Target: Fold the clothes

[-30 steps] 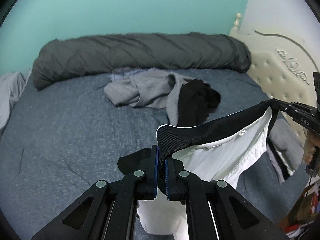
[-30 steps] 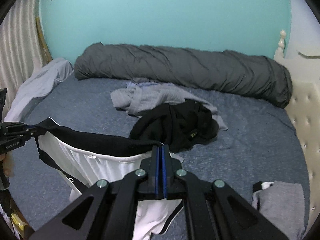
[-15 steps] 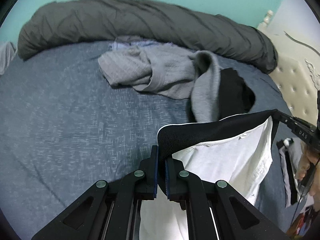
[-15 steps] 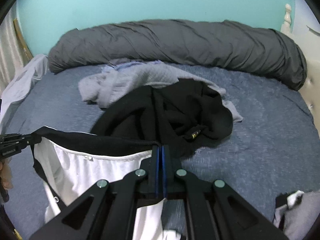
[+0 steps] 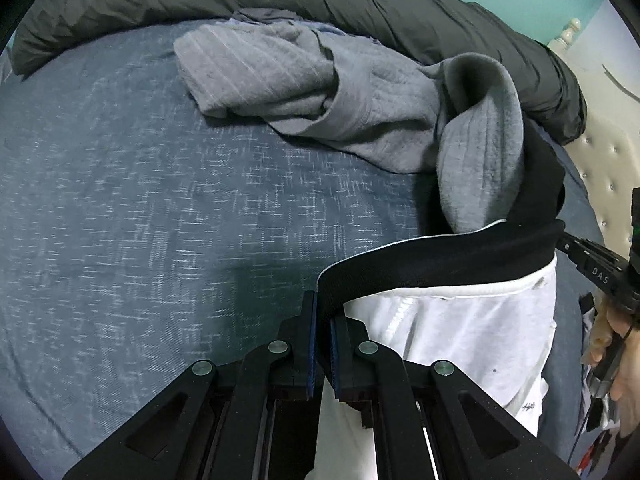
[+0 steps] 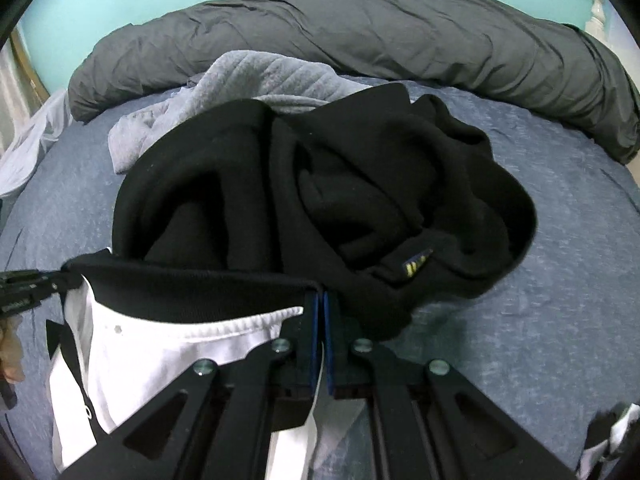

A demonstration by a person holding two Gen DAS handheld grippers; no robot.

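A white garment [image 5: 460, 340] with a black ribbed band [image 5: 440, 264] hangs stretched between my two grippers above the blue bed. My left gripper [image 5: 323, 308] is shut on one end of the band. My right gripper [image 6: 320, 304] is shut on the other end, and the white cloth [image 6: 140, 360] hangs below it. In the left wrist view the right gripper [image 5: 568, 242] shows at the right edge, held by a hand [image 5: 616, 348]. A crumpled black garment [image 6: 320, 200] lies just ahead of the right gripper. A grey garment [image 5: 320, 92] lies beyond it.
A rolled dark grey duvet [image 6: 400, 40] runs across the far side of the bed. Bare blue sheet [image 5: 120, 200] spreads to the left. A cream tufted headboard [image 5: 600, 168] stands on the right. Light cloth [image 6: 28, 148] hangs at the left bed edge.
Both grippers have moved forward and lower over the bed with the garment still held taut. The black and grey clothes now loom much closer.
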